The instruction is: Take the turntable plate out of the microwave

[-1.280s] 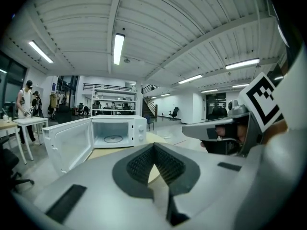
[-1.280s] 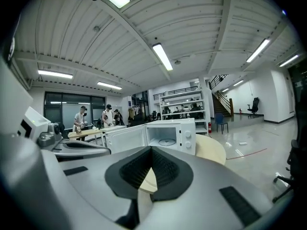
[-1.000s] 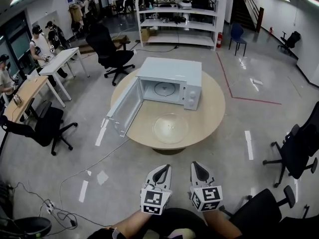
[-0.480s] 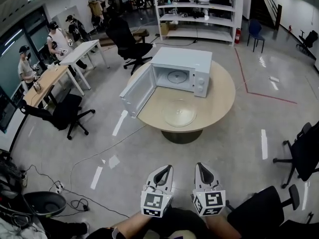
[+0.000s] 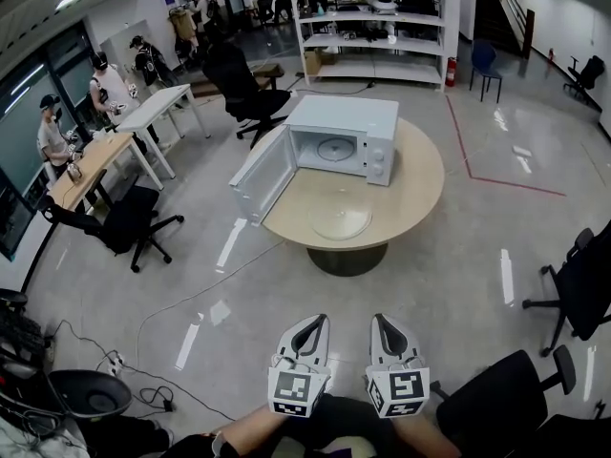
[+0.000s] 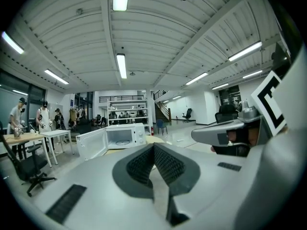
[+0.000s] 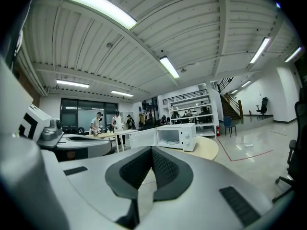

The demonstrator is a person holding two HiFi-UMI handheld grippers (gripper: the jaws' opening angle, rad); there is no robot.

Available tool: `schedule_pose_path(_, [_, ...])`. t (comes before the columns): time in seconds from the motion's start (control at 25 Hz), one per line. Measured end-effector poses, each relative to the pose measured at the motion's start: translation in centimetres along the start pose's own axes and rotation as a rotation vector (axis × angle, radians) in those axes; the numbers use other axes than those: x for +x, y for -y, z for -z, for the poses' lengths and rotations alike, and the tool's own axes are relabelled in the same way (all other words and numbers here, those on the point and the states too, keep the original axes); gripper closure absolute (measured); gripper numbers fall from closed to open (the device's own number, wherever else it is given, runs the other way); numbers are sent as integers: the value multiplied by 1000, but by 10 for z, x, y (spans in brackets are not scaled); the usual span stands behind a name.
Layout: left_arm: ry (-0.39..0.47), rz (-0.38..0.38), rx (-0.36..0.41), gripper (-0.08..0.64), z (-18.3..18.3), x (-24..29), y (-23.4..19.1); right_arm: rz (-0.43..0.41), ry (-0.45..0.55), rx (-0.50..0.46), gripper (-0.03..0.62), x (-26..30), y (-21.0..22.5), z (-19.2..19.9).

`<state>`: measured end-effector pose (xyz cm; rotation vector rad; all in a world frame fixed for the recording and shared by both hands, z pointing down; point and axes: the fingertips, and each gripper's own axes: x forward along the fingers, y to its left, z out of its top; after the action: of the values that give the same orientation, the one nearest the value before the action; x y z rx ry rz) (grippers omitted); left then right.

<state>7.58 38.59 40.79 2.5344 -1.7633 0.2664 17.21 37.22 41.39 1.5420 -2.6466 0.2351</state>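
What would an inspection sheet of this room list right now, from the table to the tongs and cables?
Surface: round table, wooden top.
Job's things: white microwave with its door swung open; glass plate lying on the table in front of it.
Clutter: nothing seen on the table.
Grippers: left tongs and right tongs both shut, empty, side by side well short of the table.
Cables: a cable runs over the floor from the table towards a power strip.
Surroundings: office chairs, desks with people, shelving behind.
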Motion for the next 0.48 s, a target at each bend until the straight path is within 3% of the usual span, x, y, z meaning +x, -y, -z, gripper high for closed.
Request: schedule_pose_path(0.48, [-4,-34,-39,514,17,-28,-17,8,-33,-28,577,-5,-24,15])
